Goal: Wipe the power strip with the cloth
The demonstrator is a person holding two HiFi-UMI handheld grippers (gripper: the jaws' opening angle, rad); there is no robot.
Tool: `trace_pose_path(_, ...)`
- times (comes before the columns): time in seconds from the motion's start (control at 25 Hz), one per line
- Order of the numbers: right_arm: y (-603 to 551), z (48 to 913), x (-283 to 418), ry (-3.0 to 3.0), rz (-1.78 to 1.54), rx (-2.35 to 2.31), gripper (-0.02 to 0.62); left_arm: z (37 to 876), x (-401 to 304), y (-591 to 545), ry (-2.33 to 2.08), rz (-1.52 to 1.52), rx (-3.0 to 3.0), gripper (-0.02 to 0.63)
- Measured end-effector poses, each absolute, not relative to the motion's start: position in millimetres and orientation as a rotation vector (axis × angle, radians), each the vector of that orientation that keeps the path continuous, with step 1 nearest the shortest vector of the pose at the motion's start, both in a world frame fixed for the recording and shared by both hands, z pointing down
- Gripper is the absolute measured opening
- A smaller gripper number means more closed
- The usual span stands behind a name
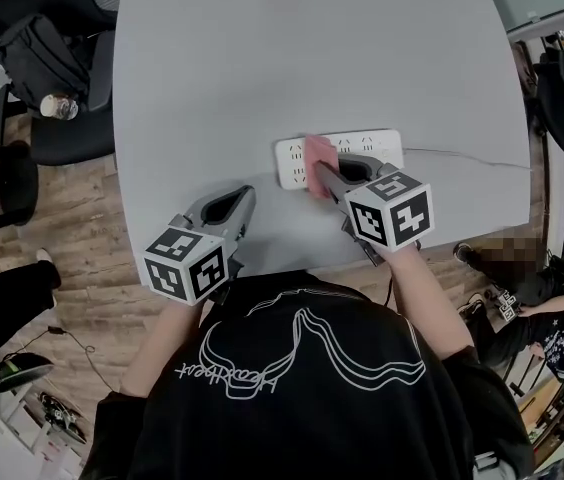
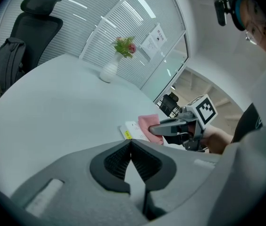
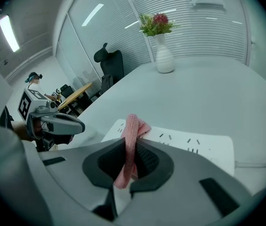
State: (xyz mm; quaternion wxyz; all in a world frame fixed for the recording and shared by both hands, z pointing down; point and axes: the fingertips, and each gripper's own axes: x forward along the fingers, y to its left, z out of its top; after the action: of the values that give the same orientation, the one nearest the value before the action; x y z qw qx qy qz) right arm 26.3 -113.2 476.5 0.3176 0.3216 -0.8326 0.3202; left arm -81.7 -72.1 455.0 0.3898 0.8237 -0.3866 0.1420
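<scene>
A white power strip lies flat on the grey table, near its front edge. My right gripper is shut on a pink cloth, which rests on the strip's left part. In the right gripper view the cloth runs up between the jaws and folds onto the power strip. My left gripper hovers left of the strip, shut and holding nothing. The left gripper view shows its jaws pressed together, with the strip, the cloth and the right gripper beyond.
The strip's cable runs off to the right across the table. A white vase with flowers stands at the table's far side. An office chair with a black backpack and a bottle stands to the left. A person sits at the lower right.
</scene>
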Motion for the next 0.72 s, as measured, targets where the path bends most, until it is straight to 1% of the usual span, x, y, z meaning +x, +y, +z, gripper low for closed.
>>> trace_pose_path(0.72, -121.4, 478.0, 108.5, -2.122, 0.886, 1.026, 0.038, 451.9, -54.9, -68.2, -0.928, 0.383, 2.121, 0.012)
